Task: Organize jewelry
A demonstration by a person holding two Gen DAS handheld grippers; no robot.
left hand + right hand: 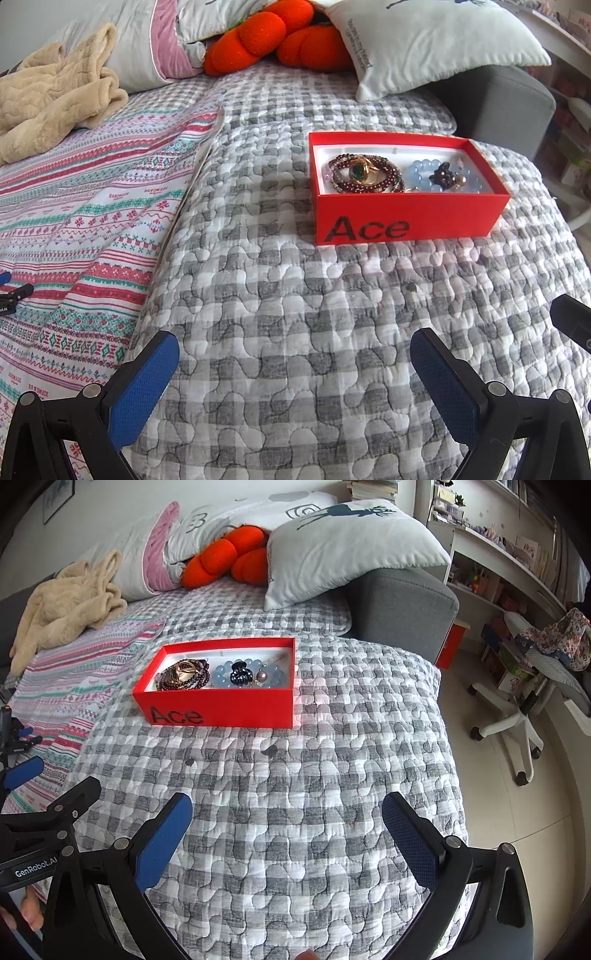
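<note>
1. We see the jewelry (221, 677) already in the red box (221, 709) on the quilt (314, 812).
2. Nothing lies loose near the box; little seems left.
3. Our left gripper (295, 373) and right gripper (288, 834) hang before the box, jaws wide and empty.

the box (221, 705) sits on the bed (295, 812), toward its far side. inside it, the coiled bracelets (183, 679) lie left and the bead bracelet (275, 672) right, with a hair clip (240, 677) on the beads. pillows (347, 546) lie beyond.
</note>
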